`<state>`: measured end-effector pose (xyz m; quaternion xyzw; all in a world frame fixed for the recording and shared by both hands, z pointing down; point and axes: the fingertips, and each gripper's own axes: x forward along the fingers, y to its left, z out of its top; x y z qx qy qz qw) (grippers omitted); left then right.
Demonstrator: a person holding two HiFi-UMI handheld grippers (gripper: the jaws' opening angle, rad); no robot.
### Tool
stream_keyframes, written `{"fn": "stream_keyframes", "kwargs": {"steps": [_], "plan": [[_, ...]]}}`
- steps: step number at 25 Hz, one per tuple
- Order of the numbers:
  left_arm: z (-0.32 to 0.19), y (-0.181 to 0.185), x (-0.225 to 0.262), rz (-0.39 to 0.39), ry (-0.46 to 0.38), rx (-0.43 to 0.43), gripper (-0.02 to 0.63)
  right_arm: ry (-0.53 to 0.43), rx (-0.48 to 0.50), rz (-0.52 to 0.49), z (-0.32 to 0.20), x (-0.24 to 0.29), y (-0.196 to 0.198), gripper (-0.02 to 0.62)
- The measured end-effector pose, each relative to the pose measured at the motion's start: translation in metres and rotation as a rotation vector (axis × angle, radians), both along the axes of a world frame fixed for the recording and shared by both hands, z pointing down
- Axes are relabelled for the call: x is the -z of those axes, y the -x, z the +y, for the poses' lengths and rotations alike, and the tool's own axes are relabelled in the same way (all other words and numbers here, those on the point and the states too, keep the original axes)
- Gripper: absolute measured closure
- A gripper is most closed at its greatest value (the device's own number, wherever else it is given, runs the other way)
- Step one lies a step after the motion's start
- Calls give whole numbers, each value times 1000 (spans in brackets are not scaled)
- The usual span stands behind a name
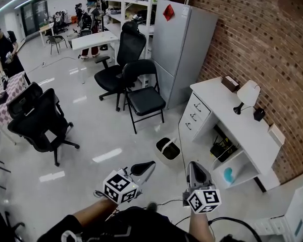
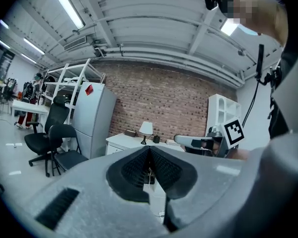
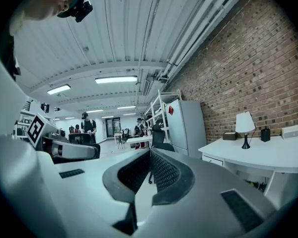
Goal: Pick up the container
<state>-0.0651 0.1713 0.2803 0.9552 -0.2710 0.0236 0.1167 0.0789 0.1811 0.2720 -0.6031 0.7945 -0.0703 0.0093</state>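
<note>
The container [image 1: 167, 150], small and dark-lined, stood upright on the floor [image 1: 106, 135], mouth facing up and long axis as near vertical as I could judge. It sat beside the end of the white desk [image 1: 242, 125], just ahead of both claws. My left gripper [image 1: 150, 165] had its jaws pressed together on nothing. My right gripper [image 1: 194, 166] was likewise closed and empty, touching nothing.

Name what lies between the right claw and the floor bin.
Head view: only bare glossy floor separates the right claw from the bin.
</note>
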Motion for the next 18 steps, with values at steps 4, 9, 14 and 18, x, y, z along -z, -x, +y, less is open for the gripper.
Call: {"fn": "stream_keyframes", "kwargs": {"steps": [4,9,14,18], "plan": [[-22,-21,-1,-21,4,46,597,-20,3,-4,-14,4,-31,586],[-35,-46,2,-12,-12,70,597,-56,38,86,-23,5,-53,586],[-46,-61,-2,-34,-2,90,597,-44,45,40,-30,0,-71,586],[-59,-68,-1,-49,-6,108,597,-40,54,27,-43,-3,-80,586]]}}
